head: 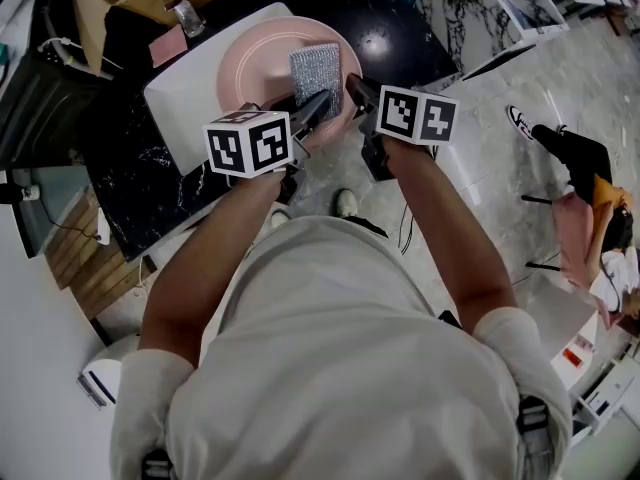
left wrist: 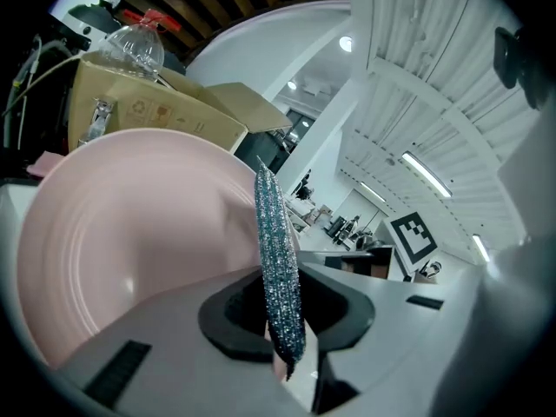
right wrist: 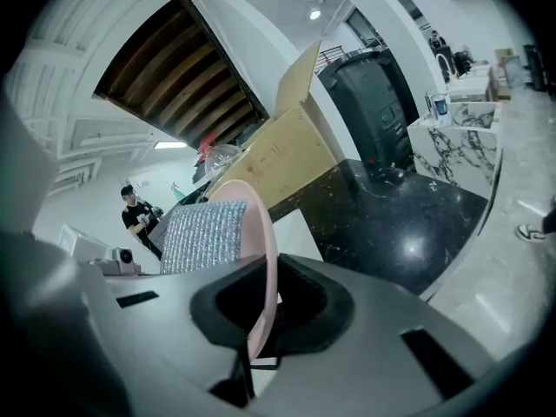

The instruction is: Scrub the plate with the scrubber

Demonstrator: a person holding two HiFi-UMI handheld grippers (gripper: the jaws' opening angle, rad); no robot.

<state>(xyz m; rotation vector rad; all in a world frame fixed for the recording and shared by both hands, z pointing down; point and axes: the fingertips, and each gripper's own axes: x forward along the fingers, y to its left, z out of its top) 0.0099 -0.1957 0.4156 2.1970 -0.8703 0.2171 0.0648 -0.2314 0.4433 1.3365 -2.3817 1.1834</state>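
Observation:
A pink plate (head: 262,68) is held up over the white board, tilted. My right gripper (head: 356,90) is shut on its near right rim, and the plate (right wrist: 261,259) shows edge-on between the jaws in the right gripper view. A silvery grey scrubber (head: 314,72) lies flat against the plate's face. My left gripper (head: 312,110) is shut on the scrubber's near edge. In the left gripper view the scrubber (left wrist: 278,268) stands edge-on between the jaws, with the plate (left wrist: 130,233) filling the left. The scrubber (right wrist: 201,236) also shows in the right gripper view, against the plate.
A white board (head: 190,98) lies on the black marble counter (head: 130,178) under the plate. A cardboard box (left wrist: 148,111) and a clear plastic bottle (left wrist: 130,49) stand behind. The counter's edge runs just in front of the grippers, with a marble floor (head: 520,208) to the right.

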